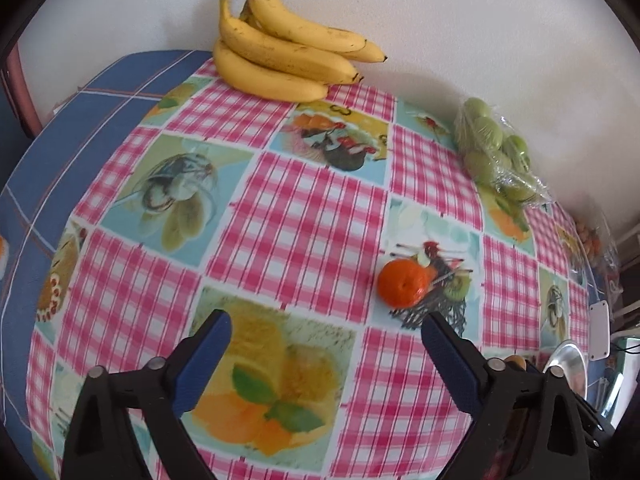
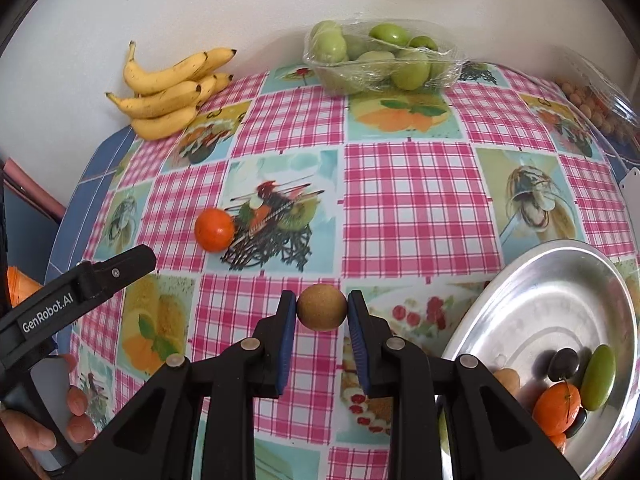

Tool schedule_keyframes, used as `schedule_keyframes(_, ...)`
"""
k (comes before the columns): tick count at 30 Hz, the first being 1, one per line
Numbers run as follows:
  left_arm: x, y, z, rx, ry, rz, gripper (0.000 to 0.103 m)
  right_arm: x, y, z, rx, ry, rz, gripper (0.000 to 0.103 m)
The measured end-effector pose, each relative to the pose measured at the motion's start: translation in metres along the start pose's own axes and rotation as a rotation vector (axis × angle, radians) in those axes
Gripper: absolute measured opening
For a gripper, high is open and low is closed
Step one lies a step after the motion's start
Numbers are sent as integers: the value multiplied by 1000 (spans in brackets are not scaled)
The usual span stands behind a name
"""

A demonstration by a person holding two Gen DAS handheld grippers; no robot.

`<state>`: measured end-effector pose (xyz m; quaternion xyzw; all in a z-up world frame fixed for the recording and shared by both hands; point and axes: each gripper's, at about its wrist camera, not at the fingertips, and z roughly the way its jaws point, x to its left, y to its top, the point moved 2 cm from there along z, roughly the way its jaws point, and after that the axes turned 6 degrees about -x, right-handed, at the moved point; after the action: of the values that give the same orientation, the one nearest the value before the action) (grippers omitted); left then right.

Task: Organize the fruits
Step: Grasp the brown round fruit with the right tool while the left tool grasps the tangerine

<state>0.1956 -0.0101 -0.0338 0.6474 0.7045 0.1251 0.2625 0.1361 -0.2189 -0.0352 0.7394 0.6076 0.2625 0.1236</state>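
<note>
My right gripper [image 2: 321, 307] is shut on a brown kiwi [image 2: 321, 306], held above the checked tablecloth to the left of a metal bowl [image 2: 532, 292]. The bowl holds an orange, a green fruit and dark plums. A loose orange [image 1: 403, 282] [image 2: 214, 229] lies on the cloth. My left gripper [image 1: 326, 328] stands open and bare, its right finger just below that orange; in the right wrist view it shows as a black finger [image 2: 120, 266] at the left, held by a hand.
A bunch of bananas [image 1: 280, 44] [image 2: 168, 88] lies against the wall. A wrapped tray of green fruit [image 1: 496, 152] [image 2: 380, 56] sits at the back, and a bag of small brown fruit [image 2: 592, 104] at the far right. The blue table edge [image 1: 40, 168] curves left.
</note>
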Motion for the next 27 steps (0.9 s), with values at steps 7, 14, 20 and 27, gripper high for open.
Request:
schedule_keyframes(7, -18, 7, 16, -18, -79, 17, 85, -15, 10, 4, -12, 20, 55, 27)
schedule_keyframes(14, -36, 6, 35, -13, -109, 48, 76, -22, 13, 11, -13, 26, 64, 27)
schedule_keyframes(20, -42, 4, 46, -5, -119, 60, 64, -26, 12, 17, -1, 27, 71, 27)
schedule_keyframes(27, -43, 1, 53, 12, -137, 52, 42, -26, 12, 19, 2, 28, 75, 27)
